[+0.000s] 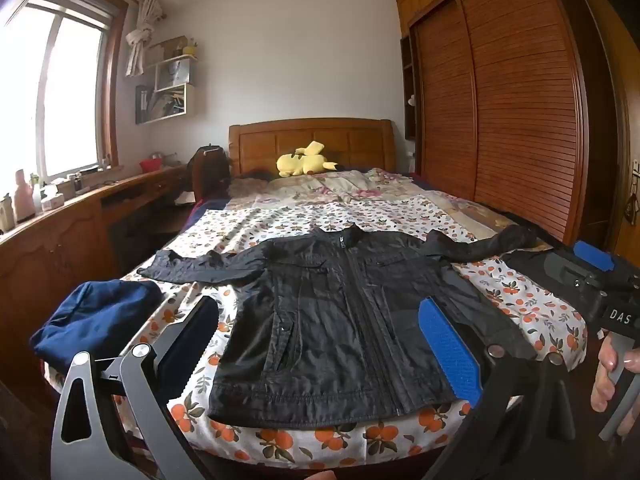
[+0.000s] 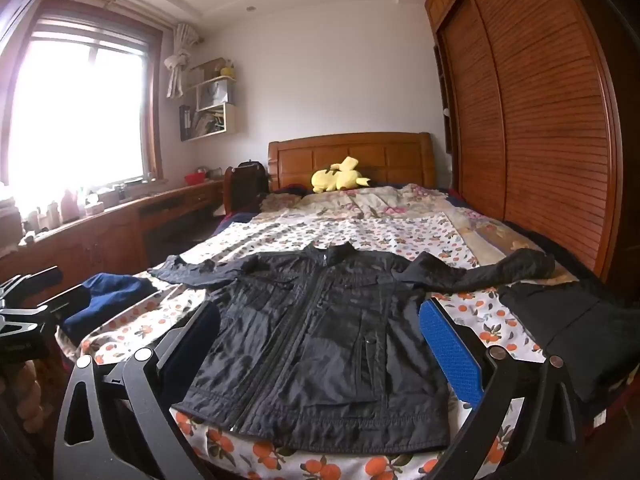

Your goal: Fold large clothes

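A black zip-up jacket lies flat, front side up, on the bed with both sleeves spread out sideways; it also shows in the right wrist view. My left gripper is open and empty, held above the jacket's hem near the foot of the bed. My right gripper is open and empty, also above the hem. The right gripper shows at the right edge of the left wrist view, held in a hand. The left gripper shows at the left edge of the right wrist view.
The bed has an orange-fruit patterned sheet. A folded navy garment lies at the bed's left corner, a black folded garment at the right. A yellow plush sits by the headboard. A wardrobe stands right, a desk left.
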A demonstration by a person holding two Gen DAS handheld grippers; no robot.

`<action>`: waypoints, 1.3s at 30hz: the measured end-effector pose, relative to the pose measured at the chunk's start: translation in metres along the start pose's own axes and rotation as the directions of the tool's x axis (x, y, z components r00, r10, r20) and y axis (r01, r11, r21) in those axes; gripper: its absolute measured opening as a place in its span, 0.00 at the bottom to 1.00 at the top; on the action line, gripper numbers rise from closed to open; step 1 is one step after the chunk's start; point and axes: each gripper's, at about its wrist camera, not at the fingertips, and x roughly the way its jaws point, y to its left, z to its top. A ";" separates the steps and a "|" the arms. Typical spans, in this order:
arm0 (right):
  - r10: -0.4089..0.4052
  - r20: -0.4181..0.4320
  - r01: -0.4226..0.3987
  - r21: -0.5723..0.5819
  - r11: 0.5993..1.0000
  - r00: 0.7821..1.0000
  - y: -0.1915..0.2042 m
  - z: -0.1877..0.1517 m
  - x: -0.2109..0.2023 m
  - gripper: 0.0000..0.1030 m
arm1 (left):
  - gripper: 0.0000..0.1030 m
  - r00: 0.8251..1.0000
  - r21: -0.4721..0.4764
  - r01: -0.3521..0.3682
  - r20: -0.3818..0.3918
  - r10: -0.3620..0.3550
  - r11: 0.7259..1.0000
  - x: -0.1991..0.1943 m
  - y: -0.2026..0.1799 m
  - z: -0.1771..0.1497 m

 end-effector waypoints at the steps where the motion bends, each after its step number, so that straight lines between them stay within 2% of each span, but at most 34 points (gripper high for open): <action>1: -0.001 0.003 0.001 -0.001 1.000 1.000 0.000 0.000 0.000 0.94 | 0.98 1.000 0.002 -0.002 0.001 0.002 1.000 0.000 0.000 0.000; 39: -0.002 0.003 0.002 -0.004 1.000 1.000 0.002 0.001 -0.004 0.94 | 0.98 1.000 0.002 -0.005 0.029 0.005 1.000 -0.015 -0.007 0.005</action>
